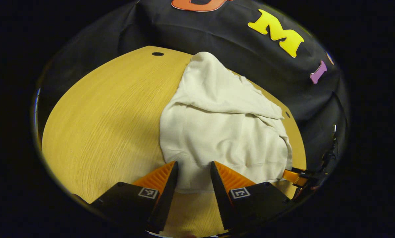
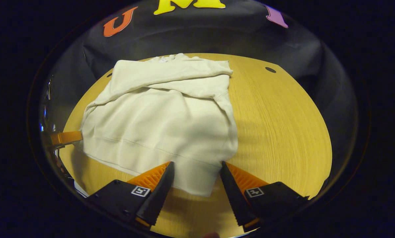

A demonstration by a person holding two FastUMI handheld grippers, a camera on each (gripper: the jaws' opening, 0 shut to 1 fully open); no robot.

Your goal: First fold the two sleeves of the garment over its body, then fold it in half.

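A cream sweatshirt [image 1: 217, 132] lies on the wooden table [image 1: 111, 125], both sleeves folded across its body. Its ribbed hem is nearest to me. My left gripper [image 1: 194, 167] is open, its orange fingers [image 1: 161, 175] astride the hem's left corner, with the cloth lying between them. The right gripper's orange finger [image 1: 295, 177] pokes in at the hem's far right. In the right gripper view the sweatshirt [image 2: 161, 122] spreads ahead, and my right gripper [image 2: 196, 168] is open astride the hem's right corner. The left gripper's finger [image 2: 66, 136] shows at the hem's left end.
The round-edged table [image 2: 283, 125] has bare wood on both sides of the garment and small dark holes [image 1: 157, 54] near its far rim. Black cloth walls close in behind the table.
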